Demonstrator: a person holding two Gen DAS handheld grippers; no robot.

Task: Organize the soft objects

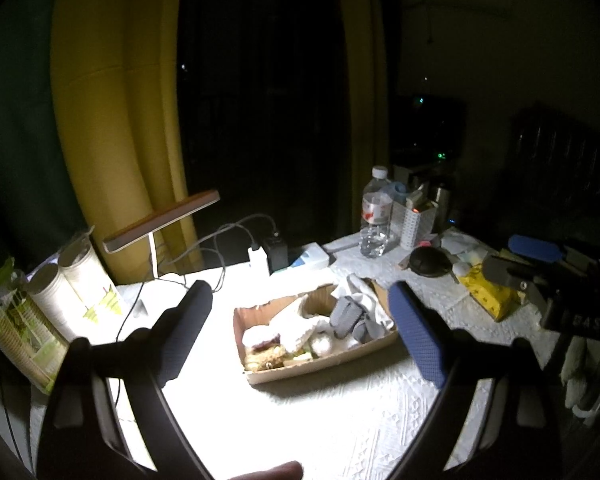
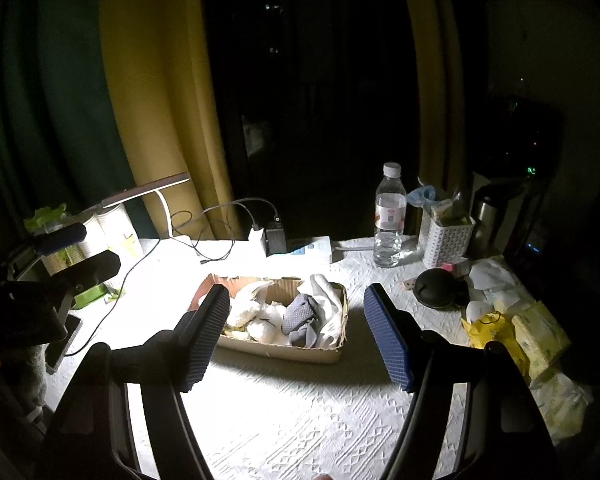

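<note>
A shallow cardboard box (image 1: 342,362) (image 2: 320,352) sits mid-table under the lamp light. It holds soft things: a grey dotted sock (image 1: 346,314) (image 2: 300,314), white cloths (image 1: 300,326) (image 2: 328,296) and pale plush pieces (image 1: 266,354) (image 2: 244,308). My left gripper (image 1: 300,332) is open and empty, held above the table in front of the box. My right gripper (image 2: 296,334) is open and empty, also in front of the box. Each gripper shows at the edge of the other's view: the right one (image 1: 540,272), the left one (image 2: 72,252).
A desk lamp (image 1: 160,220) (image 2: 148,192), chargers and cables (image 1: 268,256) (image 2: 268,240) stand at the back. A water bottle (image 1: 376,212) (image 2: 390,216), white basket (image 2: 446,236), black round case (image 1: 430,262) (image 2: 438,290) and yellow tissue packs (image 1: 488,290) (image 2: 516,336) lie right. Paper cups (image 1: 72,284) stand left.
</note>
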